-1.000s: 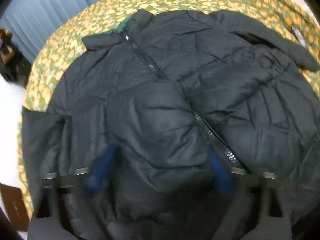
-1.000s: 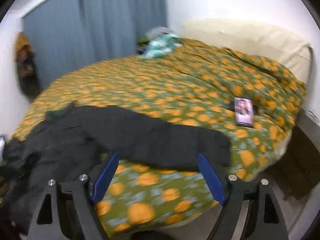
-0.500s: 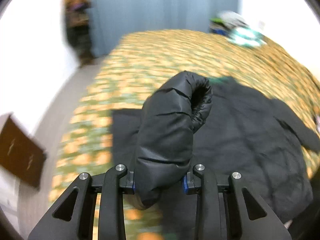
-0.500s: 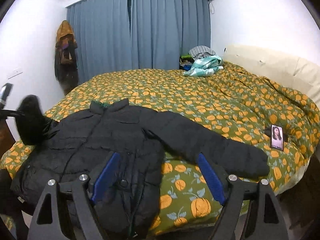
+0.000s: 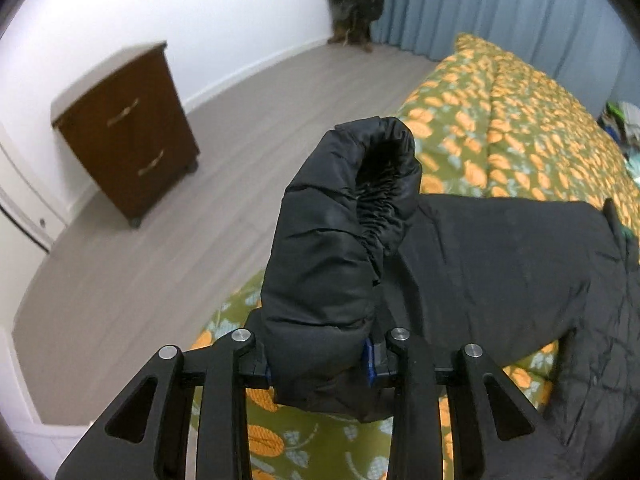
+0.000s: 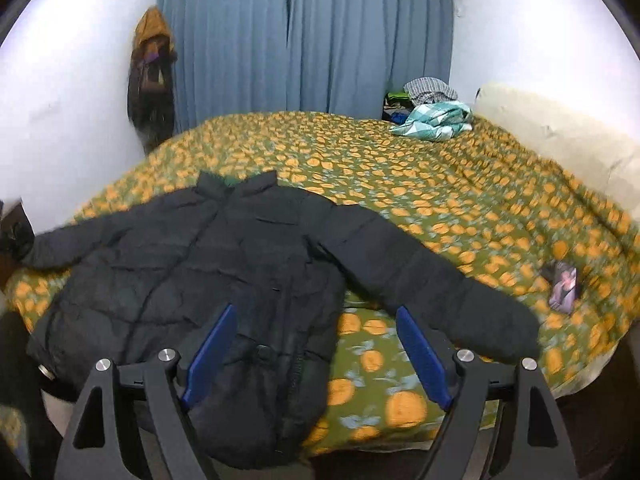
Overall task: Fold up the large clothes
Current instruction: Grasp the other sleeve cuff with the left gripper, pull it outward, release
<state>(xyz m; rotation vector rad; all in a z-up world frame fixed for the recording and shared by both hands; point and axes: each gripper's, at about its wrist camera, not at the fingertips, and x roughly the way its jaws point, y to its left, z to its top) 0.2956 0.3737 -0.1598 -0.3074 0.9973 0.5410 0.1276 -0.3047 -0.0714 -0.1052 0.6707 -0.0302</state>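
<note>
1. My left gripper [image 5: 318, 364] clamps the end of one sleeve [image 5: 336, 240] of the black puffer jacket [image 6: 192, 280]; its jaws have just eased apart a little, with the padded fabric squeezed between the blue pads and the elastic cuff standing up past them.
2. My right gripper [image 6: 316, 354] hangs over the near edge of the bed, jaws spread wide and holding nothing, the jacket's hem showing between its blue fingers [image 6: 210, 354].
3. The jacket lies front up on the pumpkin-print bedspread [image 6: 440, 184], collar toward the far side, its other sleeve [image 6: 432, 292] stretched flat toward the right.
4. A phone [image 6: 564, 286] rests on the bedspread just beyond that sleeve's cuff.
5. Beside the bed, a brown two-drawer cabinet [image 5: 128, 136] stands on the grey floor against the white wall.
6. Farther back, a pile of clothes [image 6: 432, 116] sits at the bed's far corner, before blue curtains [image 6: 304, 36].
</note>
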